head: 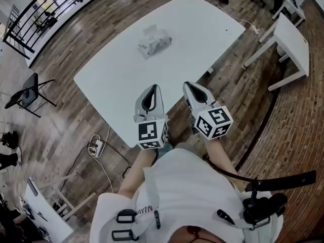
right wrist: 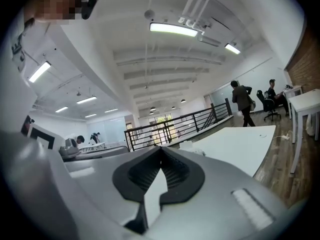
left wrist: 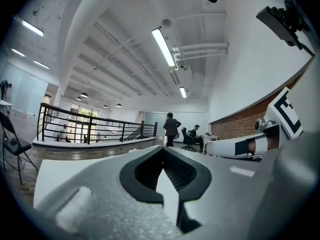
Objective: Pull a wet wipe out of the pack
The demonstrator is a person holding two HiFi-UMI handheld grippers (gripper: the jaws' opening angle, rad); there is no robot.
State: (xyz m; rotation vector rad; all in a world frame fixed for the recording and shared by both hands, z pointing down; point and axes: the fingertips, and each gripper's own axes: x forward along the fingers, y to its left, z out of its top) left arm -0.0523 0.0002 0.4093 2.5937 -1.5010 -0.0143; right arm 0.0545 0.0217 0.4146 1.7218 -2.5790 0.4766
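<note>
**Head view, read left to right.**

(a) Left gripper (head: 154, 87): jaws closed tip to tip, with nothing between them.

(b) Pack of wet wipes (head: 154, 40): it lies on the far half of the white table (head: 111, 80), well apart from both grippers. Its top looks crumpled. I cannot tell whether a wipe already pokes out of the opening.

(c) Right gripper (head: 188, 84): jaws likewise pressed together and empty.

**Step in hand, as I judge it:** the reach toward the pack; no wipe has been pulled yet. To do it well, I would send the left gripper to the pack's near-left edge and pin the pack flat, so it does not lift with the wipe. I would part the right gripper's jaws before they arrive and bring them over the opening on top. They should nip only the exposed fold, then draw upward and slightly toward me.

**Pose:** both grippers are held side by side over the table's near edge, close to the wearer's torso. Each points roughly level and is aimed across the table toward the pack.
</note>
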